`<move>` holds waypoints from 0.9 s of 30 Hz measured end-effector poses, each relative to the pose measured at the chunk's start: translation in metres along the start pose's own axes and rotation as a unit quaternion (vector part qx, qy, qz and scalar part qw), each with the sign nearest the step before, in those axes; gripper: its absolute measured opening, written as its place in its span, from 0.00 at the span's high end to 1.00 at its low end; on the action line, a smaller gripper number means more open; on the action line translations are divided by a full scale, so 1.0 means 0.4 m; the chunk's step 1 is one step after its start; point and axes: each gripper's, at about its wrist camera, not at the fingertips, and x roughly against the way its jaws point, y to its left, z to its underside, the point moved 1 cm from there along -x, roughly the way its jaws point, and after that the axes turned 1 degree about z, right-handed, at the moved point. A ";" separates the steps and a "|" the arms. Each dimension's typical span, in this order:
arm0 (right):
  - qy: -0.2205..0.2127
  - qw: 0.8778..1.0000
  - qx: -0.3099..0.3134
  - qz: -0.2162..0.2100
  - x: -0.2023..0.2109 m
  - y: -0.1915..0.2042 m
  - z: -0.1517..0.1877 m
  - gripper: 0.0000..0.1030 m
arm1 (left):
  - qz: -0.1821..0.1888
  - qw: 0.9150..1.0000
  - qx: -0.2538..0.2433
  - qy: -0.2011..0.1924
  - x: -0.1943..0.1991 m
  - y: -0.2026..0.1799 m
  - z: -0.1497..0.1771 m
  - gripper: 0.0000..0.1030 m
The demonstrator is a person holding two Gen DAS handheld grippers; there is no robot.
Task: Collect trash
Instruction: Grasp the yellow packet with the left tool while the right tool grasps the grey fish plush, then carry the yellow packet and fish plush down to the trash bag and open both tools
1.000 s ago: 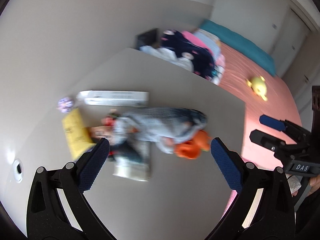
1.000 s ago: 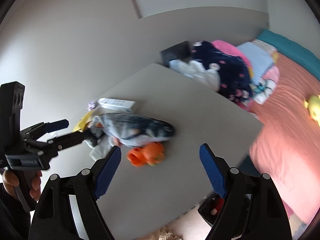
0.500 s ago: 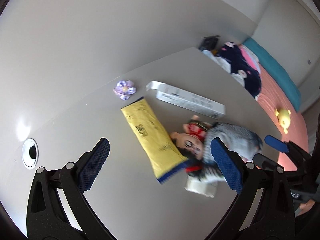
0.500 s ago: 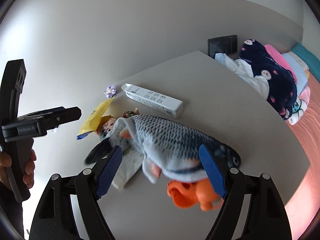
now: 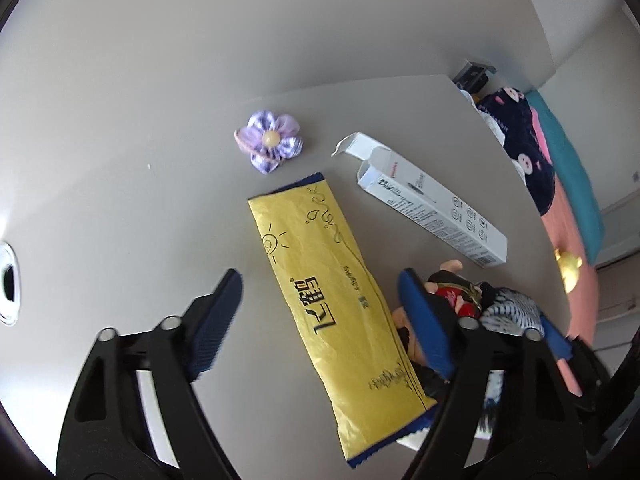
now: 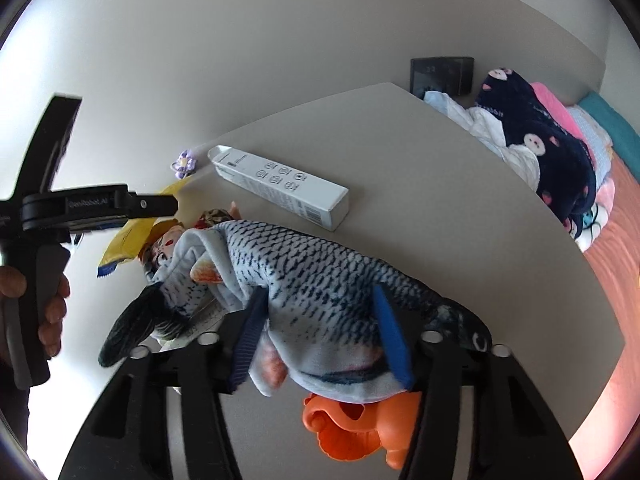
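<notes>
The left tool is wide open, with one finger on each side of the yellow wrapper. It does not hold it yet. The wrapper lies flat on the bench, and the fingers stand across its narrow width, likely so they can close on it. It looks empty and flat, so it is probably trash.

The white box lies just past the wrapper with its end flap open. It may be trash too. A purple cloth flower sits near the wrapper's far end. That looks like a keepsake, not trash.

The right tool is open as well, with its fingers on both sides of the fish toy. I cannot tell if the fingers touch it. The fish lies over a small doll and an orange toy. Maybe the fish has to be moved so the trash under the pile can be reached.

Clothes are heaped at the far end of the bench, beside a bed.
</notes>
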 end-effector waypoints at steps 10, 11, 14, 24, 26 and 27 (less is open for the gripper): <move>-0.007 1.000 -0.018 -0.006 0.024 -0.011 -0.002 0.83 | 0.020 0.999 0.014 -0.022 0.011 0.015 -0.012 0.73; -0.012 1.000 -0.022 -0.011 0.034 -0.015 -0.004 0.84 | 0.026 0.999 0.013 -0.028 0.022 0.012 -0.011 0.73; -0.023 1.000 -0.017 -0.013 0.060 -0.013 -0.013 0.85 | 0.025 0.998 -0.008 -0.053 0.076 -0.012 -0.012 0.73; -0.099 0.994 -0.026 -0.023 0.240 0.002 -0.061 0.85 | 0.037 0.993 -0.055 -0.095 0.220 -0.090 0.006 0.73; -0.115 0.993 -0.029 -0.021 0.279 0.001 -0.066 0.85 | 0.042 0.992 -0.065 -0.099 0.244 -0.109 0.014 0.73; -0.126 0.991 -0.031 -0.018 0.305 -0.003 -0.066 0.85 | 0.043 0.991 -0.069 -0.103 0.254 -0.120 0.018 0.73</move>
